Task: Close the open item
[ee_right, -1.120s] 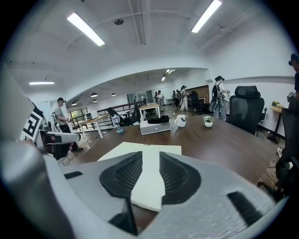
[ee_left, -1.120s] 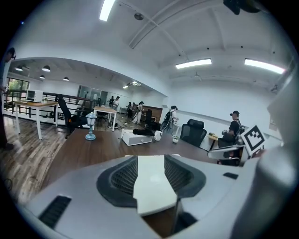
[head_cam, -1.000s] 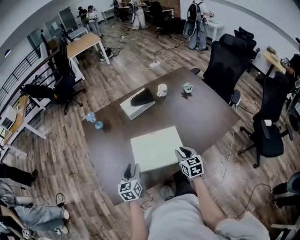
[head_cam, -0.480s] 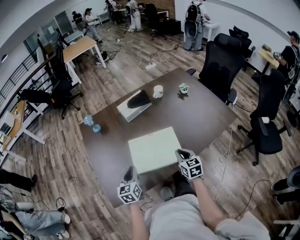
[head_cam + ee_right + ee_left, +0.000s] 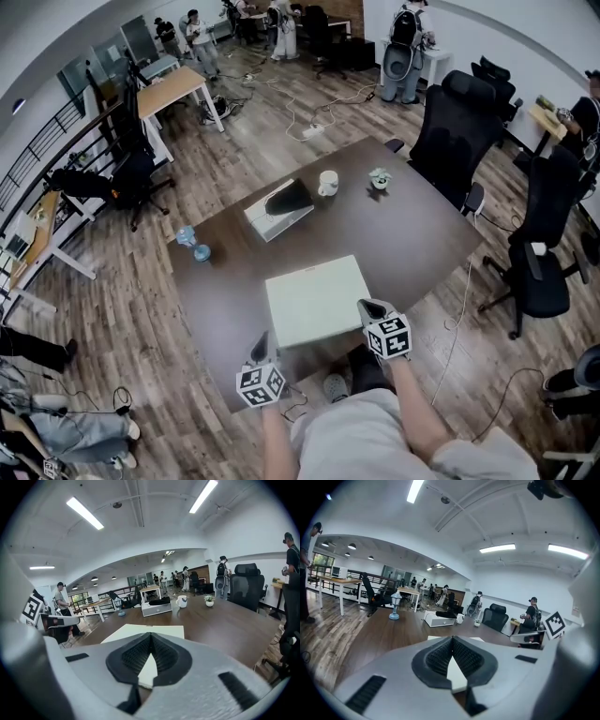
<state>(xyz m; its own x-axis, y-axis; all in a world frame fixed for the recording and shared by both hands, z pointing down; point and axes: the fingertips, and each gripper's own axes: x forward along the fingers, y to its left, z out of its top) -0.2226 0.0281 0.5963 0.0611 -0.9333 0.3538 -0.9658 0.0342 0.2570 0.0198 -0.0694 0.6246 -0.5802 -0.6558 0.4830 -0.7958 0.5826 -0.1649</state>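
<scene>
A flat pale box (image 5: 314,300) lies with its lid down on the dark brown table (image 5: 412,234), near the front edge. My left gripper (image 5: 262,345) is shut with nothing between its pads, just short of the box's near left corner. At the near right corner my right gripper (image 5: 368,307) is also shut and empty. In the left gripper view the pads of the left gripper (image 5: 451,639) meet, with the box (image 5: 457,676) showing below them. The right gripper view has the right gripper (image 5: 150,635) closed in front of the box (image 5: 164,630).
Farther back on the table are a white box with a black object on top (image 5: 277,206), a white mug (image 5: 327,182), a small potted plant (image 5: 379,177) and a blue ornament (image 5: 192,243). Black office chairs (image 5: 459,122) stand to the right. People stand at the far end of the room.
Both grippers' jaws have gone from open to shut. The left gripper has drawn back slightly from the box's near edge. The box has not moved.
</scene>
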